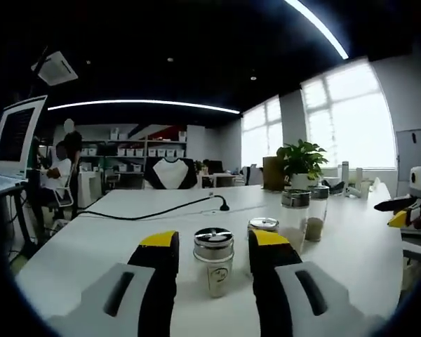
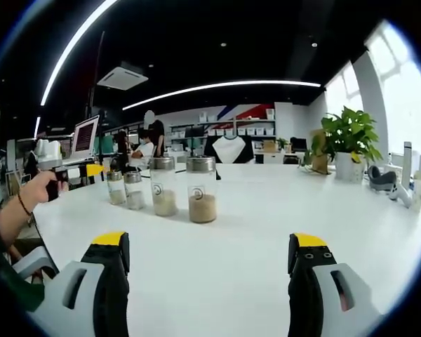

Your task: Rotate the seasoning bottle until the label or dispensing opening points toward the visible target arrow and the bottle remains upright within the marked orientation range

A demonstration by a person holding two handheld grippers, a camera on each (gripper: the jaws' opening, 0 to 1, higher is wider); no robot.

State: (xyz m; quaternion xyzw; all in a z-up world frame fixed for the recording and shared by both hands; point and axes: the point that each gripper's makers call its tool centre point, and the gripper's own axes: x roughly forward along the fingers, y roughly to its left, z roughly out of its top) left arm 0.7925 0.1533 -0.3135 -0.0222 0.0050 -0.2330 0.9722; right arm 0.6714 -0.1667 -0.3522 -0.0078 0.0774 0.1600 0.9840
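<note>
A white office table carries everything. The left gripper stands with jaws apart, flanking a short bottle without touching; it is upright (long axis vertical), its label facing the camera. Another short bottle sits just behind, two tall ones beyond. The right gripper is spread wide over bare table.

No words or numbers can be read. Two tall jars on the desk each bear a small round emblem, its content too small to tell. The monitor shows lines of text, blurred beyond reading.
</note>
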